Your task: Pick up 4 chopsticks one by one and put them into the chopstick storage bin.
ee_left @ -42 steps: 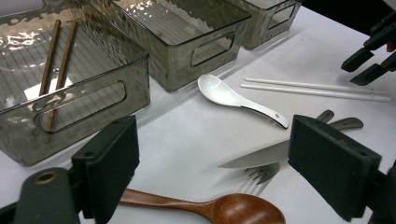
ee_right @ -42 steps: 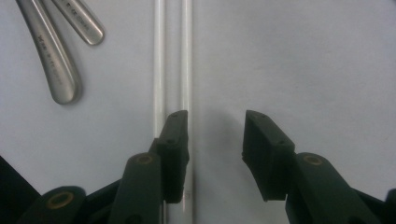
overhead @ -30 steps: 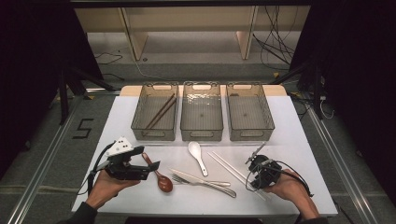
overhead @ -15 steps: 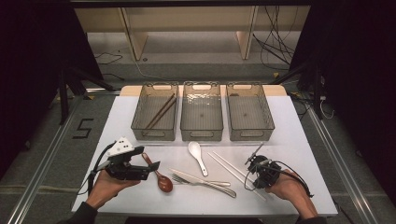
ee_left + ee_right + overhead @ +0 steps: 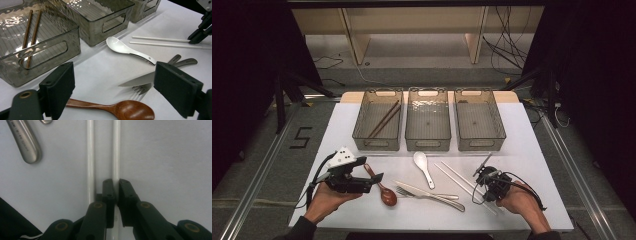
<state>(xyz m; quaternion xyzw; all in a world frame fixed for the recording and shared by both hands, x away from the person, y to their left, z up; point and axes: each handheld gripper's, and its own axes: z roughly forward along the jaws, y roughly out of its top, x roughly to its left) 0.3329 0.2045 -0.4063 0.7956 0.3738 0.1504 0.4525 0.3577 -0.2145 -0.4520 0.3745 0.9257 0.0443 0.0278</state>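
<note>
A white table [image 5: 532, 150] is sitting in a dim room with dark curtains at both sides, pale wooden shelving behind it and cables trailing over the grey floor. Along its far edge 3 smoky clear plastic bins are standing side by side; the left bin [image 5: 378, 120] is holding 2 brown wooden chopsticks [image 5: 383, 119], lying together at a slant.

You are holding your right gripper [image 5: 116, 185] low over the near right part of the table, and its jaws have just been closing. In the right gripper view they are clamped on 1 of the 2 white chopsticks [image 5: 115, 150], the right-hand stick as that view shows it, while the other white stick [image 5: 90, 157] is lying just beside the left jaw, parallel and outside the grip. Both sticks are lying flat on the table, in front of the right bin [image 5: 478, 120] and to the right of the cutlery.

Your left gripper [image 5: 120, 85] is resting in your left hand at the near left, its jaws standing wide apart with nothing between the pads. Just beyond it a brown wooden spoon [image 5: 117, 111] is lying on the table. Further on, a steel knife [image 5: 140, 79] and a steel fork [image 5: 142, 88] are lying close together, and a white ceramic soup spoon [image 5: 122, 47] is lying in front of the middle bin [image 5: 427, 120].
</note>
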